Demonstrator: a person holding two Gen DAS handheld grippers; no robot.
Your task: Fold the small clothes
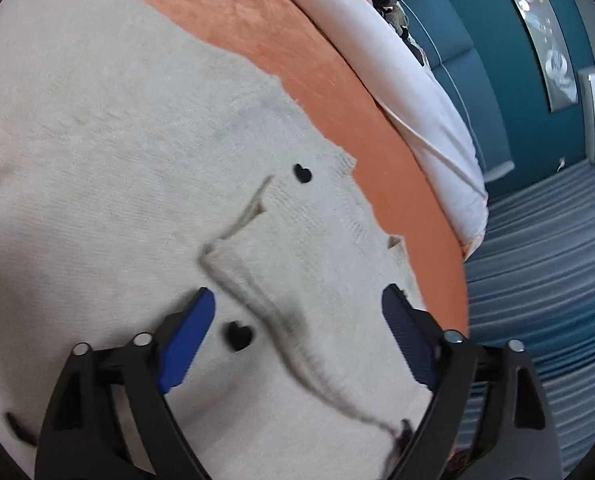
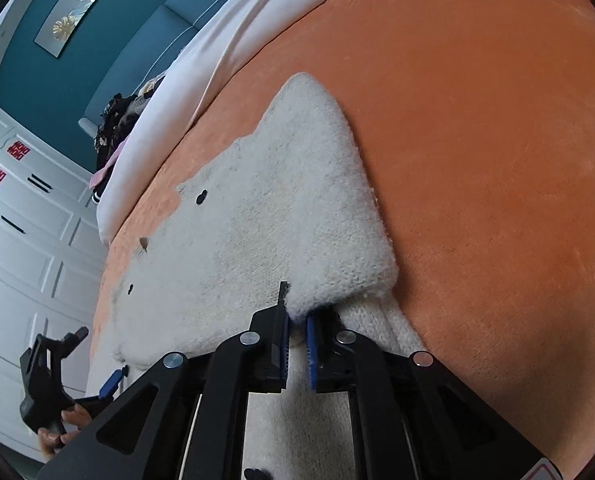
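Right wrist view: right hand-held gripper [image 2: 295, 344] is pinched tight on a folded edge of the cream knit cardigan [image 2: 257, 232], w/ a flap of it doubled over just past the fingertips. Left hand-held gripper [image 1: 297, 320] hangs just over the cardigan's front w/ jaws fairly wide, nothing between the pads; the button placket [image 1: 257, 292] runs up between them. The garment lies spread on the orange bed cover [image 2: 477, 160], near its edge. Judging by the one turned-over flap, folding is at an early stage: one side is brought in, the rest lies flat & probably needs more folds. Fabric looks fluffy, thick, off-white, w/ small black heart buttons [image 1: 302, 173]. Farther back are a white duvet [image 2: 217, 40] & a dark clothes pile [image 2: 117, 124], then the teal wall [image 2: 97, 60].
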